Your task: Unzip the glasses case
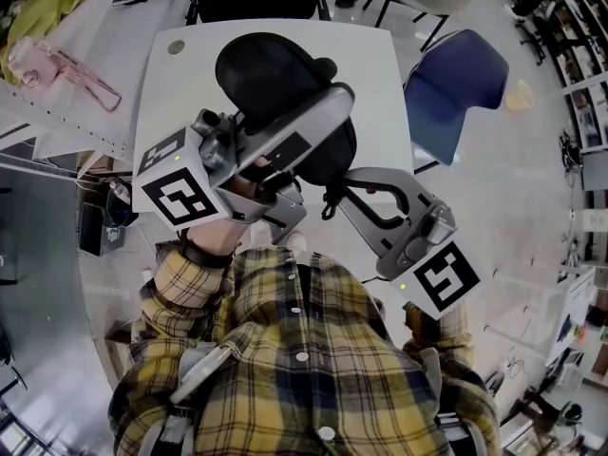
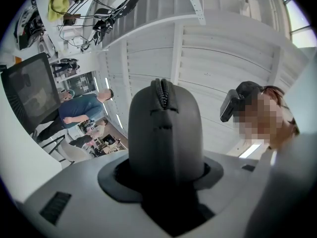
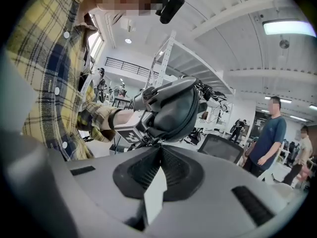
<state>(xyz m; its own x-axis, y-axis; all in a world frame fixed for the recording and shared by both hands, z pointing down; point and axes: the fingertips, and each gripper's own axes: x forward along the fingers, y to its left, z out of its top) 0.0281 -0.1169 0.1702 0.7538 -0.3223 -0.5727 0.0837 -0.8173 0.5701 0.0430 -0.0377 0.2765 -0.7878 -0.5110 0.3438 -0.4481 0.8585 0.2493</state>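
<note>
Stiff, light, slick-looking glasses case [image 1: 275, 74] sits pinched in the left tool [image 2: 166, 170] — right tool [image 3: 159, 150] pressed together, seemingly at the zip [image 2: 161, 89] — best hold there.

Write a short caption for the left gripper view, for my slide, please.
Left gripper clamps the dark glasses case, its zipper facing the camera.

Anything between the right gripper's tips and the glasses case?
Nothing visible: in the right gripper view the shut right gripper reaches the glasses case at its edge, no gap showing.
</note>
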